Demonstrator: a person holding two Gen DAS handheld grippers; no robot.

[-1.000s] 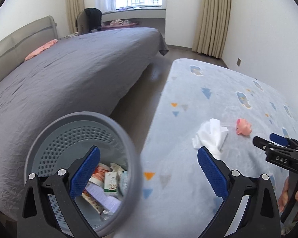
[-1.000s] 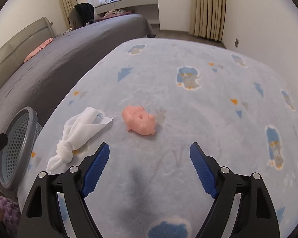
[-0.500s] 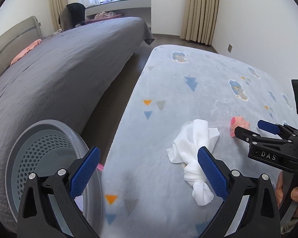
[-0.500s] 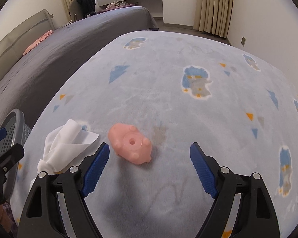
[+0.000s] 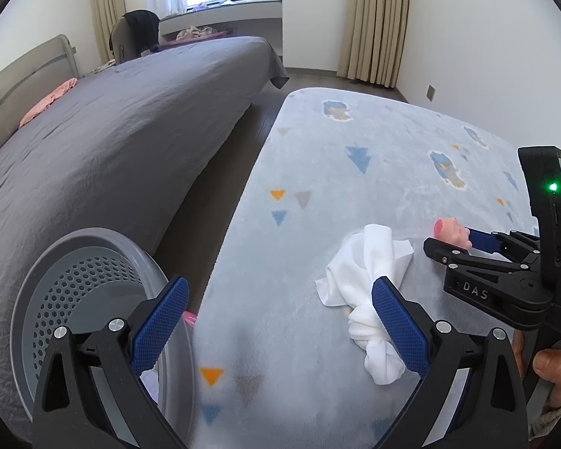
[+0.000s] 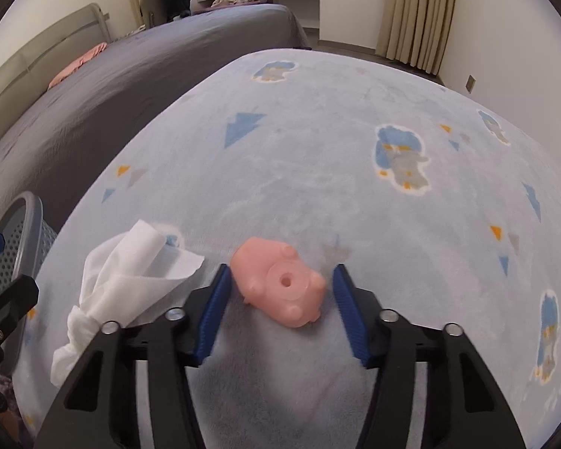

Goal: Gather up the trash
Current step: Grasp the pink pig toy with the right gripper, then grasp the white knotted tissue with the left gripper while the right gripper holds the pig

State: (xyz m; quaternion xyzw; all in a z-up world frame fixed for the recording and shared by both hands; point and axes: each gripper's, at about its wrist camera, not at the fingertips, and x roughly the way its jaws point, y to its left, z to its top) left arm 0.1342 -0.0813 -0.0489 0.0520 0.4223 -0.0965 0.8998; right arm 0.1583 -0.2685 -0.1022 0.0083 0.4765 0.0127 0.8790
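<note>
A pink pig toy (image 6: 280, 284) lies on the light blue rug (image 6: 318, 172). My right gripper (image 6: 278, 310) is open with its blue pads on either side of the pig, a small gap on each side. A crumpled white tissue (image 6: 123, 280) lies just left of it and also shows in the left wrist view (image 5: 370, 280). My left gripper (image 5: 276, 321) is open and empty above the rug. The grey perforated trash basket (image 5: 93, 280) is behind its left finger. The right gripper (image 5: 478, 258) and the pig (image 5: 450, 230) show at the right of that view.
A bed with a grey cover (image 5: 112, 142) runs along the left, with a strip of dark floor (image 5: 220, 187) between it and the rug. Curtains (image 5: 377, 18) and a window are at the far wall. A chair (image 5: 134, 33) stands beyond the bed.
My right gripper has moved forward to the pig and its jaws have narrowed around it. My left gripper has swung right, off the basket, toward the tissue.
</note>
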